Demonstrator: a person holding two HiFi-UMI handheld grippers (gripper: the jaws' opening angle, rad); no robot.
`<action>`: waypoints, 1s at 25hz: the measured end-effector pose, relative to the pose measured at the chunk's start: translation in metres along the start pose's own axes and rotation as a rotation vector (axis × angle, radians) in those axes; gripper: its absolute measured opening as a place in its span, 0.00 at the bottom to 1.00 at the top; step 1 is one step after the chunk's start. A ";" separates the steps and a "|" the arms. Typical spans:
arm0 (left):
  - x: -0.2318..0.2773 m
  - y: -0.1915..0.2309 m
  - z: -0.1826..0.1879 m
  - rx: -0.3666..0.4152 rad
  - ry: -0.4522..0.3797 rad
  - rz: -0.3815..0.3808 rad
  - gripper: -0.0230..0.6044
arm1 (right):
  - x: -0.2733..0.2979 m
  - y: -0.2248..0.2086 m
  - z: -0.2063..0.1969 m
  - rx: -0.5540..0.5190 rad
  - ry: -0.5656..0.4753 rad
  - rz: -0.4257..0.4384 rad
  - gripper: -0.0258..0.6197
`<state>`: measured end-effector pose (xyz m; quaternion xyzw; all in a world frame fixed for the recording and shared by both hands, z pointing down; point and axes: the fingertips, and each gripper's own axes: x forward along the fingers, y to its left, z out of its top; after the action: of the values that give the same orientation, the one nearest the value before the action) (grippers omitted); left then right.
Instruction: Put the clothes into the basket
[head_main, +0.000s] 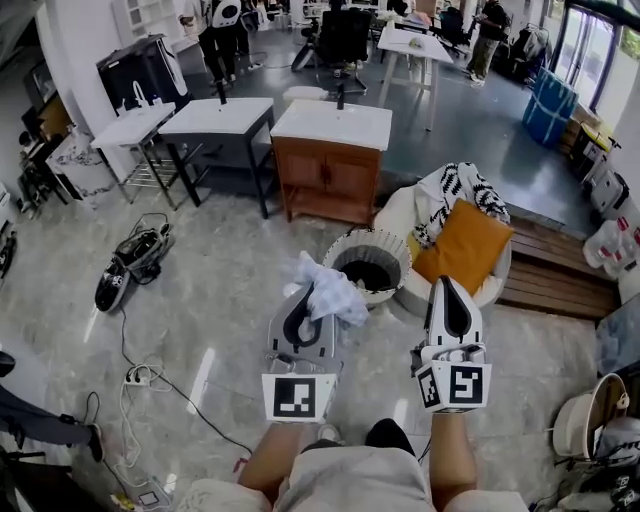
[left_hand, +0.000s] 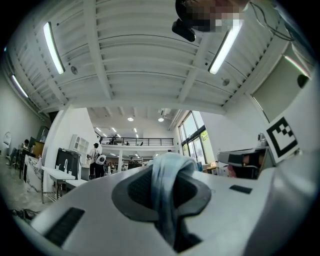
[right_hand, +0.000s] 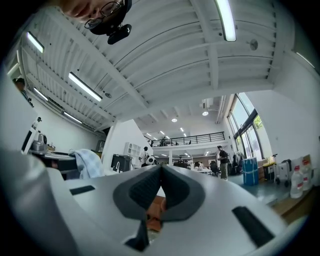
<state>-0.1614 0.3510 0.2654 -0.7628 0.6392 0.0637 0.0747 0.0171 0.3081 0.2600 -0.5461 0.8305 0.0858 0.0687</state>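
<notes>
A crumpled pale blue and white cloth (head_main: 330, 290) hangs from my left gripper (head_main: 306, 298), which is shut on it. It hovers just left of the round woven basket (head_main: 352, 243), whose inside is dark. In the left gripper view the cloth (left_hand: 166, 187) runs as a band between the closed jaws. My right gripper (head_main: 448, 287) is shut with nothing in it and hovers to the right of the basket. In the right gripper view its tips (right_hand: 161, 168) meet, and the cloth (right_hand: 88, 163) shows at the left.
Behind the basket sits a white beanbag seat with an orange cushion (head_main: 464, 245) and a black-and-white patterned cloth (head_main: 452, 193). A wooden cabinet (head_main: 328, 172) stands further back. A floor machine (head_main: 131, 264) and a power strip with cables (head_main: 138, 377) lie at the left, and a low wooden platform (head_main: 556, 262) at the right.
</notes>
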 end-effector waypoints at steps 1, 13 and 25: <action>0.001 0.002 -0.003 0.004 0.003 -0.007 0.11 | 0.002 0.003 -0.002 -0.003 0.005 -0.003 0.02; 0.065 0.020 -0.047 0.017 0.085 -0.021 0.11 | 0.065 -0.020 -0.041 0.025 0.041 0.002 0.02; 0.236 -0.012 -0.059 0.017 0.052 0.003 0.11 | 0.188 -0.146 -0.069 0.057 0.022 0.010 0.02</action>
<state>-0.1086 0.1134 0.2784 -0.7624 0.6427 0.0387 0.0644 0.0757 0.0677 0.2786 -0.5404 0.8362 0.0564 0.0745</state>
